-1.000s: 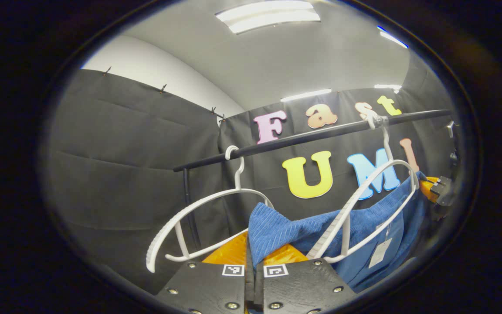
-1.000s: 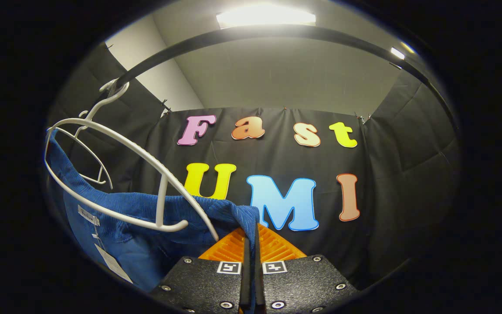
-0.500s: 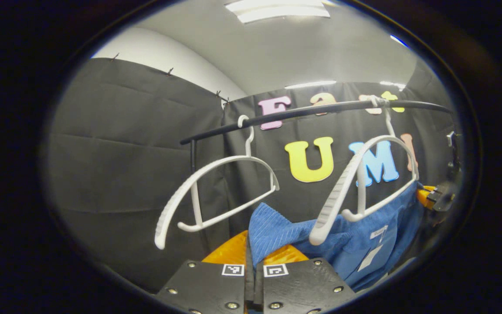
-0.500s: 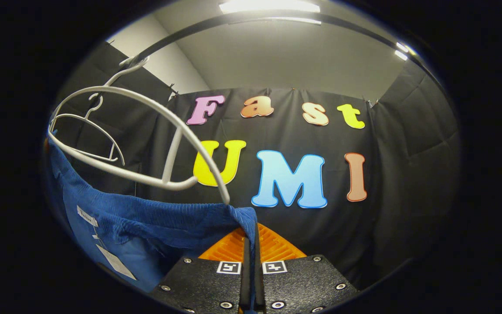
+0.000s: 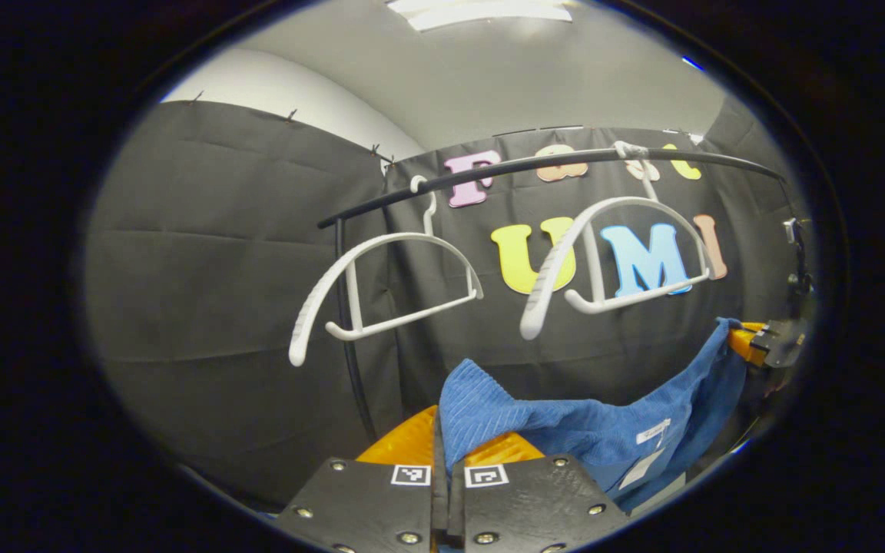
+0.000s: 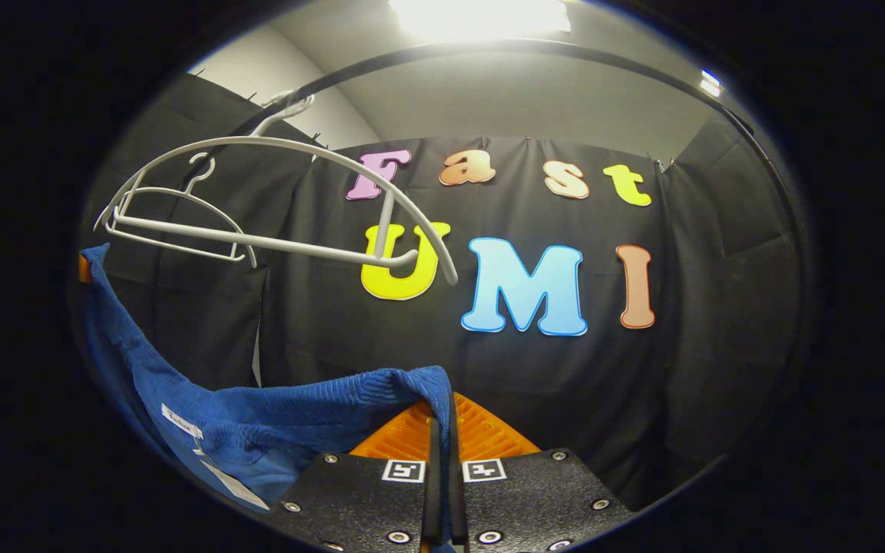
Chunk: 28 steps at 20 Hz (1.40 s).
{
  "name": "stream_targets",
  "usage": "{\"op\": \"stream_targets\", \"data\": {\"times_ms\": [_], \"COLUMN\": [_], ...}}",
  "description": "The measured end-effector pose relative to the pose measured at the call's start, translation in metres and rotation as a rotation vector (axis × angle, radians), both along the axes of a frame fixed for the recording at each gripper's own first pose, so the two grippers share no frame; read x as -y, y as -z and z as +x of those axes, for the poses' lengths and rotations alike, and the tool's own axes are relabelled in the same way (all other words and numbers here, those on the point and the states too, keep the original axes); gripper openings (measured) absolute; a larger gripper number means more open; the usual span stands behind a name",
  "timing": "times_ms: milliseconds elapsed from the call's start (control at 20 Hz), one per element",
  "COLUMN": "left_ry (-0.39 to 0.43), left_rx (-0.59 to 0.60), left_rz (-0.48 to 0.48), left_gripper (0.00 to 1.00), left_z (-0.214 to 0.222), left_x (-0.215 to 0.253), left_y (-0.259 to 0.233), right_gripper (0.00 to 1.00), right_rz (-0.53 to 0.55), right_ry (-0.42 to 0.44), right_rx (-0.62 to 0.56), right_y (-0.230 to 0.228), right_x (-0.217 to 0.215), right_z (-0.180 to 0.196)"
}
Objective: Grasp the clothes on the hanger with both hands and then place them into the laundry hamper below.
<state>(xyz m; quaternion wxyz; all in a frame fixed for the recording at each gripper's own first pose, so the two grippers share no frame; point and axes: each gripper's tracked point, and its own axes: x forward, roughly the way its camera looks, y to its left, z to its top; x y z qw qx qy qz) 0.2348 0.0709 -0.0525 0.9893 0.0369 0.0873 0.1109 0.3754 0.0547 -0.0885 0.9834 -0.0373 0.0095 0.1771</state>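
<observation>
1. Blue garment (image 5: pixel 565 426) hangs stretched between both grippers, below and clear of the two white hangers (image 5: pixel 381 284) on the black rail (image 5: pixel 535 163).
2. Left gripper (image 5: pixel 442 430) is clamped on one corner.
3. Right gripper (image 6: pixel 442 418) pinches the other corner.

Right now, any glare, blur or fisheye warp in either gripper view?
Right gripper view: the ceiling light panel is blown out to white, and the black clothes rail bows into an arc from fisheye warp. Left gripper view: even light, the same rail curves less. The blue ribbed garment and white plastic hangers look sharp.
</observation>
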Motion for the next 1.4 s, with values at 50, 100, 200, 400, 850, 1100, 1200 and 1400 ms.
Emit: {"op": "stream_targets", "data": {"times_ms": [50,100,200,400,850,1100,1200,1400], "left_ry": [0.007,0.016,0.042,0.106,0.26,0.315,0.336,0.376], "left_rx": [0.003,0.006,0.016,0.052,0.089,0.105,0.12,0.171], "left_rz": [-0.013,-0.026,-0.039,-0.067,-0.111,-0.133,-0.133,-0.131], "left_gripper": [0.01,0.01,0.01,0.01,0.06,0.01,0.06,0.01], "left_z": [0.001,0.002,-0.005,-0.033,-0.058,-0.075,-0.087,-0.105], "left_x": [0.005,0.008,0.016,0.033,0.076,0.091,0.097,0.106], "left_y": [-0.001,0.0,-0.005,-0.026,-0.048,-0.058,-0.067,-0.091], "right_gripper": [0.04,0.04,0.04,0.04,0.04,0.04,0.04,0.04], "right_rz": [0.004,0.009,0.018,0.027,0.06,0.094,0.102,0.135], "right_ry": [-0.001,-0.003,-0.01,-0.015,-0.054,-0.086,-0.1,-0.124], "right_rx": [-0.003,-0.004,-0.009,0.01,-0.003,-0.016,-0.012,0.006], "right_y": [-0.002,-0.004,-0.011,-0.033,-0.064,-0.074,-0.082,-0.105], "right_x": [0.0,0.0,-0.002,-0.005,-0.027,-0.042,-0.048,-0.06], "right_z": [-0.004,-0.009,-0.027,-0.082,-0.156,-0.195,-0.213,-0.239]}}
